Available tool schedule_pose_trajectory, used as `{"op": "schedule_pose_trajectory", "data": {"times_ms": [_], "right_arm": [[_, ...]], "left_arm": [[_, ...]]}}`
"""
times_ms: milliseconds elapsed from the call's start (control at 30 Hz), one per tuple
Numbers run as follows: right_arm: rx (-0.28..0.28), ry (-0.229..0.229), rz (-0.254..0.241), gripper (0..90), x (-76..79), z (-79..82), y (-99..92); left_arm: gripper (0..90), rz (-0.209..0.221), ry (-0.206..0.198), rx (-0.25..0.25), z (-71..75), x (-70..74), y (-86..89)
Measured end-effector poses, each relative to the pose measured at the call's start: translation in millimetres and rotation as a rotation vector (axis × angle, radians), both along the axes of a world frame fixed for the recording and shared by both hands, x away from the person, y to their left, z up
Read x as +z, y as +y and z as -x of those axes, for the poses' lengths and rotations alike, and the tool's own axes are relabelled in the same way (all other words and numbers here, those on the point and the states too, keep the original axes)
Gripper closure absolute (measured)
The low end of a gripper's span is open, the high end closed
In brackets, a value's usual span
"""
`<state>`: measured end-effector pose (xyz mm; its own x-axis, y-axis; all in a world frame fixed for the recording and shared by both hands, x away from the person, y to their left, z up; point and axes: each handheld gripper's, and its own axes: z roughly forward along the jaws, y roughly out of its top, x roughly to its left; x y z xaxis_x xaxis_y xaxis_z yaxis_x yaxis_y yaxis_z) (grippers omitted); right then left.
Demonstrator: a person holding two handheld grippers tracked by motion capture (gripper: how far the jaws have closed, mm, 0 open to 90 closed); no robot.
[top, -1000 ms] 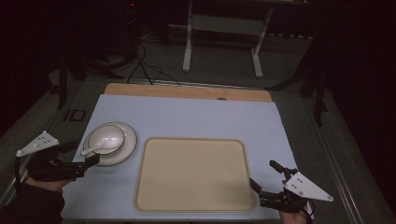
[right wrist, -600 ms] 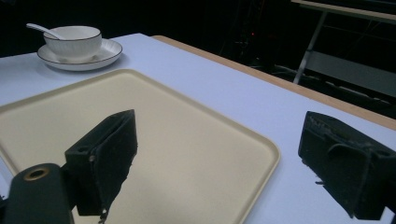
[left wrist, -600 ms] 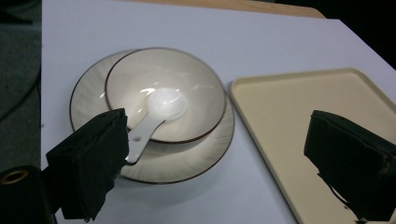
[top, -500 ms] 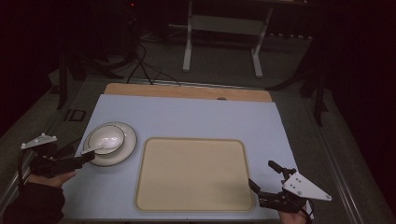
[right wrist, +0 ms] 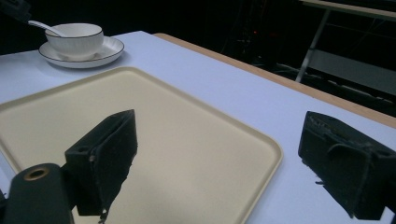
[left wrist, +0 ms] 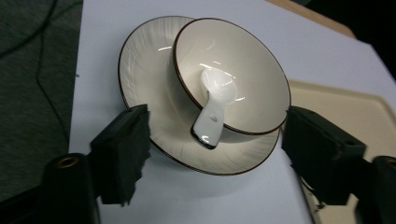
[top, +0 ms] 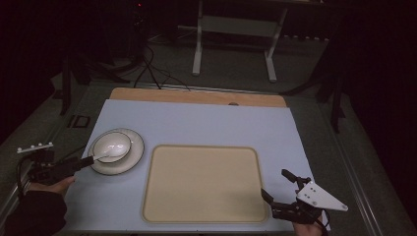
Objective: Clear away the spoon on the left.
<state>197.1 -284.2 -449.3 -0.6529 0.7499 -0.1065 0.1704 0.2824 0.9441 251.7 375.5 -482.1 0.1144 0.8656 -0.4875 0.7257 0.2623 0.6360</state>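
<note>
Left gripper view: the left hand-held gripper has just been closing, yet its jaws stand apart and unclenched either side of the white spoon, touching nothing. The spoon lies in the bowl on the plate, at the worktop's left. The right hand-held gripper gapes, released, over the beige tray's corner.

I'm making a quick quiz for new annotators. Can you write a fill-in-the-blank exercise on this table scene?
1. The white spoon lies with its scoop inside the ____.
2. The bowl stands on a ____.
3. The beige tray holds ____.
4. The left gripper has its jaws on either side of the spoon's ____, not yet pressing on it.

Missing words: bowl; plate; nothing; handle
</note>
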Motion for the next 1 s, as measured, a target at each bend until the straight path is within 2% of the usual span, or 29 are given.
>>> {"op": "schedule_pose_trajectory", "data": {"times_ms": [200, 333, 567, 600, 667, 867, 1000], "right_arm": [[-0.004, 0.0, 0.003, 11.8, -0.4, 0.3, 0.2], [-0.005, -0.001, 0.004, 11.8, -0.5, 0.5, -0.1], [-0.006, 0.004, 0.005, 11.8, -0.9, 0.4, -0.4], [-0.006, 0.004, 0.006, 11.8, -1.0, 0.4, -0.4], [-0.007, 0.005, 0.007, 11.8, -1.1, 0.5, -0.6], [-0.008, 0.005, 0.01, 11.8, -1.2, 0.7, -0.7], [-0.008, 0.005, 0.01, 11.8, -1.3, 0.7, -0.7]], "left_arm": [[36.1, 0.06, 0.014, -0.003, -5.3, -8.7, 4.6], [44.1, 0.109, 0.025, -0.024, -9.1, -12.9, 6.4], [53.0, 0.131, 0.05, -0.046, -13.6, -17.6, 6.3], [53.0, 0.15, 0.053, -0.054, -15.2, -19.2, 7.3], [61.8, 0.172, 0.05, -0.061, -16.5, -20.1, 8.0], [71.1, 0.19, 0.049, -0.077, -18.6, -21.6, 6.2], [75.2, 0.183, 0.047, -0.087, -18.3, -20.8, 5.0]]}}
